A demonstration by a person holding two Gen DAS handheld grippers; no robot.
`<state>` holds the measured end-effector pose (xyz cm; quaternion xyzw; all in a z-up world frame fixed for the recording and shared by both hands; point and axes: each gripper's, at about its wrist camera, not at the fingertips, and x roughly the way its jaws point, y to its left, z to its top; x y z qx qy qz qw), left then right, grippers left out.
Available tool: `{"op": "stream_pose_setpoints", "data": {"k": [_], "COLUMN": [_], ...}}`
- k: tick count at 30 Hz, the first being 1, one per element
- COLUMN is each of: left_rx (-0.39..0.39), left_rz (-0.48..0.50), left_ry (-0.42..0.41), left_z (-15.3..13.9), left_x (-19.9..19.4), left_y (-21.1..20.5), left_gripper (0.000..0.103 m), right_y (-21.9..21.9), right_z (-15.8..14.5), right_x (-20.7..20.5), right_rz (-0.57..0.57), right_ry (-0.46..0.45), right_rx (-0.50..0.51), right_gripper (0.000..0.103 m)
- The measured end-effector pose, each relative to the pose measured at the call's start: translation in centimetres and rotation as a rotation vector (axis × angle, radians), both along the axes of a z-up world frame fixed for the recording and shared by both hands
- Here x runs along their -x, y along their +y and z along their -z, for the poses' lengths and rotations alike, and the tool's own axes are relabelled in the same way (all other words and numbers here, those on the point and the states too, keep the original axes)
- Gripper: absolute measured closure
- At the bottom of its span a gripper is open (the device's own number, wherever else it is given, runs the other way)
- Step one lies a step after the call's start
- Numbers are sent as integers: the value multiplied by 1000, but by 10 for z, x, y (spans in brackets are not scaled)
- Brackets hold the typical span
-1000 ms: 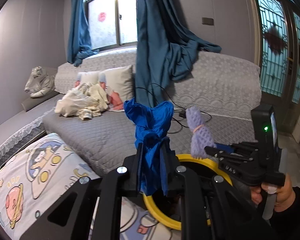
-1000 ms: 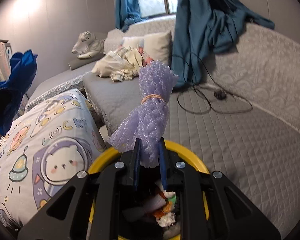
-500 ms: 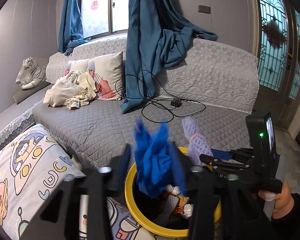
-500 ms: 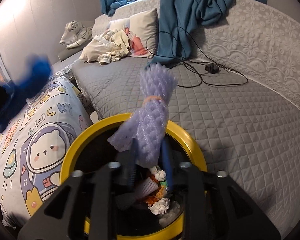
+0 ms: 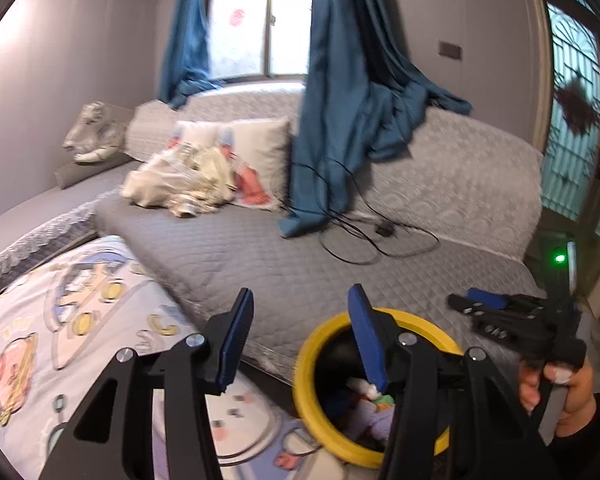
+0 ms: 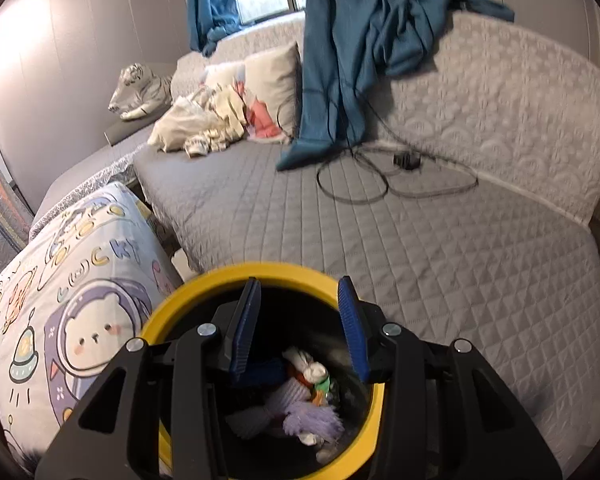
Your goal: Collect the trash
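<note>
Letting go over the bin, we have dropped both bundles: a second ago our left gripper [image 5: 300, 340] was clamped on the blue cloth wad and our right gripper [image 6: 300, 328] on the lilac mesh bundle, and now both sets of jaws stand partly parted with nothing between them, having just been opening. The lilac mesh bundle [image 6: 312, 418] now lies in the yellow-rimmed bin [image 6: 268, 270], among crumpled paper scraps, below and a little beyond the right jaws, clear of the pads. A blue shape [image 6: 266, 372] beside the left pad of that gripper is probably the blue cloth wad, though we cannot be sure. From the left wrist view, the bin [image 5: 306, 392] sits under the left gripper's right finger. We judge this pair of pieces collected; both grippers are free for the next.
</note>
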<state>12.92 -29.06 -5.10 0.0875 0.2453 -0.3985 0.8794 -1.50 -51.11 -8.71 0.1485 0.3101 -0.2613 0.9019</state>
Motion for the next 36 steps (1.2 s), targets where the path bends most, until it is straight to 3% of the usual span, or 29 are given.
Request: {"op": "stream_pose_setpoints", "data": {"k": [3,7,12,17,21,29,36], "left_rx": [41,68,87,110,119,159,201], "left_rz": [-73,-224,-419,-600,-690,-785,-826], "left_ry": [-3,-72,-128,-186,-241,-301,-301], "left_z": [-10,-23,-32,-33,-31,-34,-39], "left_x": [-9,-11,-3,16,37,83,95], "left_y": [42,108,190,255,281,310,323], "left_gripper": [53,48,39,18,8,8,8], "right_y": [19,59,132,198,244,304,315], "right_z": [-19,-40,-57,-66,-68,-79,-86], "right_x": [-11,-34,-64,-83,-86,-63,-49], "right_rz": [-33,-108,-276,-402,-433,-431,-403], "right_ry": [-32,-84,-158,-236,-278,-377,-409], "right_rx": [42,98,125,98,111,187,221], "right_gripper": [62,57,45,26,10,8,8]}}
